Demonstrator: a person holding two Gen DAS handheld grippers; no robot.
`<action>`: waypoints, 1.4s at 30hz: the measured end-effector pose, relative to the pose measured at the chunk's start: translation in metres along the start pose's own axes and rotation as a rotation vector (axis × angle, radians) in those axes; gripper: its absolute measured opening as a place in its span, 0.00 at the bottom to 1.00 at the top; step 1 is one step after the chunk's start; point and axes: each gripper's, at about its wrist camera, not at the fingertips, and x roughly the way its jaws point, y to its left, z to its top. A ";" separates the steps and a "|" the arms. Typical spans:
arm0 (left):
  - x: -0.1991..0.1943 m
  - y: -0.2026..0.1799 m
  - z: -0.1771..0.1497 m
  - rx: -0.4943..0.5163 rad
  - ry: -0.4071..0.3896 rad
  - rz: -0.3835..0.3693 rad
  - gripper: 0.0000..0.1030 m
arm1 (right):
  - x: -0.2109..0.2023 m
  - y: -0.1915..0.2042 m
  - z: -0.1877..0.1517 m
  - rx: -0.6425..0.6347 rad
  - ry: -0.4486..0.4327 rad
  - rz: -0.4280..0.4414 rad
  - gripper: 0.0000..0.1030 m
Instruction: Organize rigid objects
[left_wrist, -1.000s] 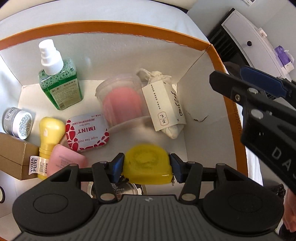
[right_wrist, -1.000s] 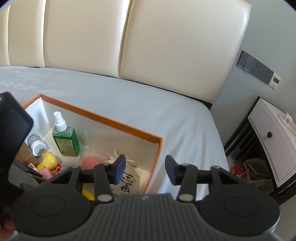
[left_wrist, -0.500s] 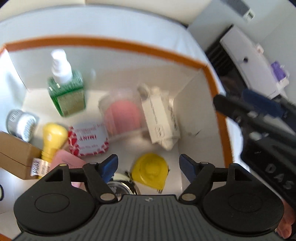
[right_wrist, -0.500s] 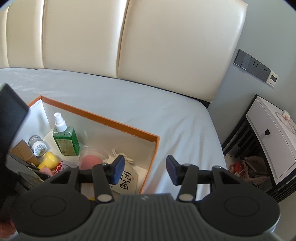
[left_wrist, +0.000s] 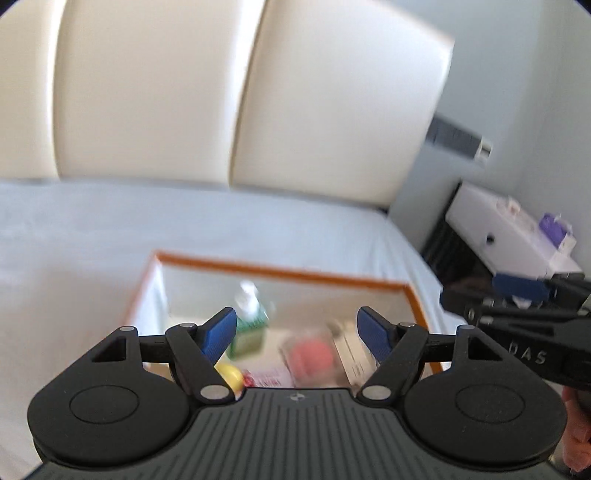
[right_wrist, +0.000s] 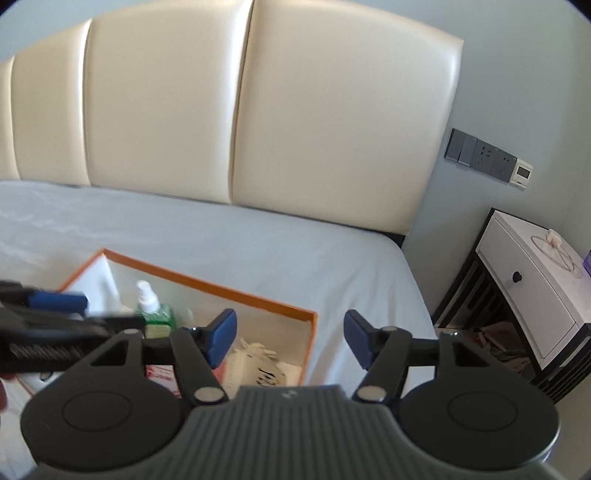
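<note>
An orange-rimmed white box (left_wrist: 280, 272) sits on the bed and holds several small items: a green spray bottle (left_wrist: 248, 325), a pink object in a clear cup (left_wrist: 310, 355), a yellow bottle (left_wrist: 229, 374), a red mint tin (left_wrist: 264, 378) and a white labelled pouch (left_wrist: 351, 350). My left gripper (left_wrist: 297, 334) is open and empty, raised above the box's near side. My right gripper (right_wrist: 290, 338) is open and empty over the box's right rim (right_wrist: 258, 297). The bottle (right_wrist: 153, 310) and pouch (right_wrist: 258, 363) also show in the right wrist view.
A cream padded headboard (right_wrist: 236, 122) stands behind the grey bed sheet (right_wrist: 258, 251). A white nightstand (right_wrist: 532, 295) on a black frame is at the right, with wall sockets (right_wrist: 487, 157) above it. The right gripper's body shows in the left wrist view (left_wrist: 524, 328).
My left gripper let go of the yellow object, which now lies in the box, then opened, rose and tilted up toward the headboard. My right gripper opened wider and shifted slightly.
</note>
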 end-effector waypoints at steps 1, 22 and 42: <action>-0.011 0.003 0.001 -0.003 -0.033 0.011 0.85 | -0.006 0.002 0.000 0.013 -0.009 0.005 0.66; -0.123 0.026 -0.062 0.041 -0.309 0.276 0.93 | -0.100 0.064 -0.059 0.142 -0.154 0.113 0.88; -0.089 0.019 -0.116 0.101 -0.078 0.332 1.00 | -0.076 0.069 -0.123 0.153 0.017 0.024 0.93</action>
